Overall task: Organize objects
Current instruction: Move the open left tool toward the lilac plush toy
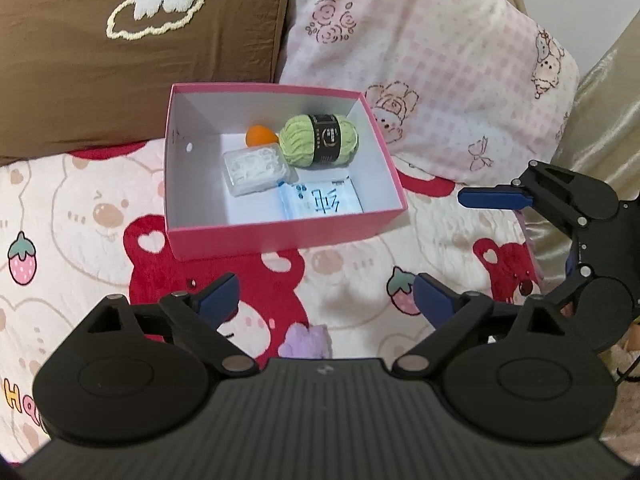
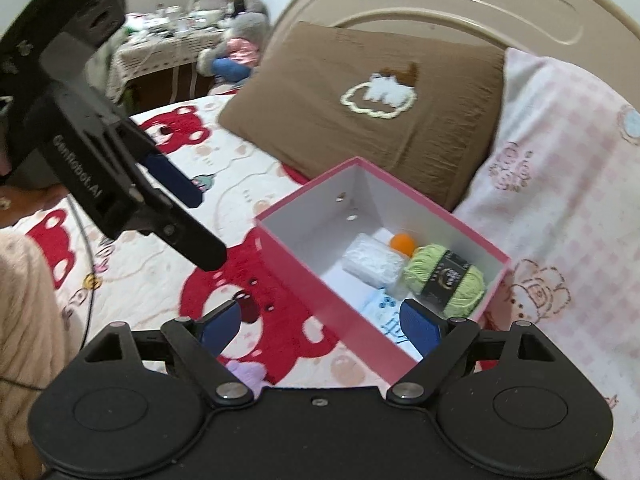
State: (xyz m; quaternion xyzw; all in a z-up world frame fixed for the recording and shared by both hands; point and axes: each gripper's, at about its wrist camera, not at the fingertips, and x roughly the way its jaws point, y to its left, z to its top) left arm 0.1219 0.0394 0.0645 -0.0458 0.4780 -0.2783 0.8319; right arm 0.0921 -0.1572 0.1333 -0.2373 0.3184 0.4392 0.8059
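Observation:
A pink box (image 1: 280, 236) with a white inside sits on the bed. It holds a green yarn ball (image 1: 320, 142), an orange ball (image 1: 260, 136), a clear plastic case (image 1: 256, 170) and a tissue pack (image 1: 320, 202). My left gripper (image 1: 326, 292) hovers open just short of the box's near wall, with nothing between its fingers. At the right edge shows a blue finger (image 1: 492, 199) of the right gripper. In the right wrist view my right gripper (image 2: 320, 320) is open above the box (image 2: 312, 280), near the yarn (image 2: 448, 280), holding nothing. The left gripper (image 2: 204, 232) hangs open to the upper left.
A brown pillow (image 1: 140, 60) and a pink checked pillow (image 1: 440, 60) lean behind the box. The bedsheet (image 1: 80, 220) has red bear prints. A beige headboard (image 2: 440, 0) stands at the back, a cluttered table (image 2: 168, 40) far left. A cream sleeve (image 2: 20, 320) is at the left edge.

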